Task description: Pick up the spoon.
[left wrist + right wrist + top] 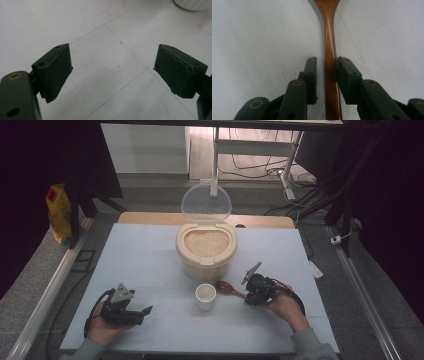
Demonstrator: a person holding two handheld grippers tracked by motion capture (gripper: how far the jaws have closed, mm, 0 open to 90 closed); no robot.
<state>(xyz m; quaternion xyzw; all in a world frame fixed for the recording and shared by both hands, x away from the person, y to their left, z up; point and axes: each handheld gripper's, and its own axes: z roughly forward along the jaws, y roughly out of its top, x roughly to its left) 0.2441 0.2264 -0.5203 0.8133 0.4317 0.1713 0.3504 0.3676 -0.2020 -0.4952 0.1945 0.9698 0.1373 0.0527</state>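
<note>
A brown wooden spoon [227,287] lies flat on the white table [150,260], its bowl next to a small white cup [205,296]. My right gripper [248,295] straddles the spoon's handle [329,37]. In the right gripper view [327,60] one pad touches the handle and the other stands a small gap off it. My left gripper [146,311] rests at the near left of the table. Its jaws [112,65] are wide open over bare table, with nothing between them. The cup's base [192,3] is at the top right of the left gripper view.
A cream rice container [206,251] full of rice stands behind the cup, its clear lid [206,202] raised upright. A yellow bag [59,212] stands off the table at the far left. A rail runs along each side of the table.
</note>
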